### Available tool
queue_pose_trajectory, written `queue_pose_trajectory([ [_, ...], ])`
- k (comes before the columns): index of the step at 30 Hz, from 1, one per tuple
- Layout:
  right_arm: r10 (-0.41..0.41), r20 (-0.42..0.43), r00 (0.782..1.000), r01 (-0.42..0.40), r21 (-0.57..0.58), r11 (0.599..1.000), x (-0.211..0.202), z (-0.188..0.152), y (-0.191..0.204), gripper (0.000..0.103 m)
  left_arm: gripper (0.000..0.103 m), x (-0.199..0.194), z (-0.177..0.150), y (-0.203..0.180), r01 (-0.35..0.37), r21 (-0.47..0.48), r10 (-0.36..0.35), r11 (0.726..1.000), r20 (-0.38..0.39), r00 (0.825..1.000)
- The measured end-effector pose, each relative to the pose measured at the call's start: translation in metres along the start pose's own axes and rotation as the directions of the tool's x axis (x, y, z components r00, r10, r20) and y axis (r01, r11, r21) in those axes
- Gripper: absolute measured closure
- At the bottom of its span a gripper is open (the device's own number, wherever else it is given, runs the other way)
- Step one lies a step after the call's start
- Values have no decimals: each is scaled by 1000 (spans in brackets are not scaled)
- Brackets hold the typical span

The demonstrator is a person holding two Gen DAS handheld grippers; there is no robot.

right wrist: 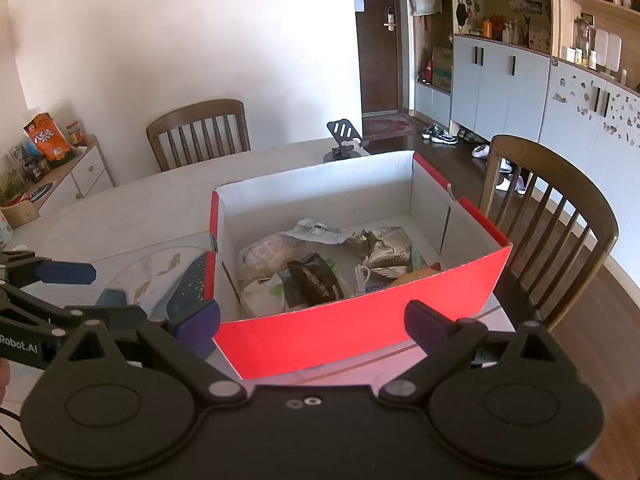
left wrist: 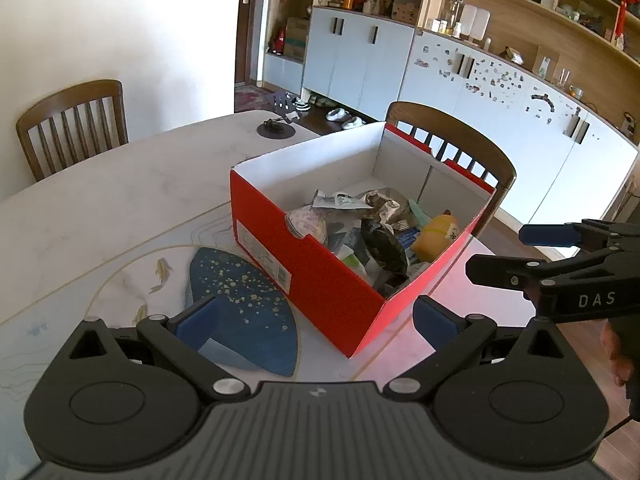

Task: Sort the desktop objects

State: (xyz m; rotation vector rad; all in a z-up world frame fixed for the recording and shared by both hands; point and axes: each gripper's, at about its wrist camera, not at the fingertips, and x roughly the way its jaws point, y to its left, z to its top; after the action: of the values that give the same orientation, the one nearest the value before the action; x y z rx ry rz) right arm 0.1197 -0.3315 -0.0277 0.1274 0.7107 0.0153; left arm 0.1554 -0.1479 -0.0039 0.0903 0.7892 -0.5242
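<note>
A red cardboard box [left wrist: 320, 280] with a white inside stands on the white table [left wrist: 120, 184]; it also shows in the right wrist view [right wrist: 360, 332]. It holds several items: a yellow toy [left wrist: 436, 236], a black round case [left wrist: 384, 246], a crumpled foil bag [right wrist: 386, 250], a white cable [right wrist: 363, 278] and wrappers. My left gripper [left wrist: 316, 316] is open and empty in front of the box's near corner. My right gripper [right wrist: 312, 320] is open and empty in front of the box's red wall; it also shows in the left wrist view [left wrist: 516, 250].
A blue speckled placemat [left wrist: 244, 312] lies on the table left of the box. A black phone stand [right wrist: 346, 138] stands at the far table edge. Wooden chairs [right wrist: 560, 216] stand at the far and right sides. A low cabinet with snacks [right wrist: 48, 148] is at the left.
</note>
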Motion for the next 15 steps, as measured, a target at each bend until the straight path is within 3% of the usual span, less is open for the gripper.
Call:
queue_pose_trajectory([
  [15, -3, -1, 1000, 3, 4, 1000, 2, -1, 0, 4, 0, 2, 1, -1, 16, 2, -16, 1000, -3, 1000],
])
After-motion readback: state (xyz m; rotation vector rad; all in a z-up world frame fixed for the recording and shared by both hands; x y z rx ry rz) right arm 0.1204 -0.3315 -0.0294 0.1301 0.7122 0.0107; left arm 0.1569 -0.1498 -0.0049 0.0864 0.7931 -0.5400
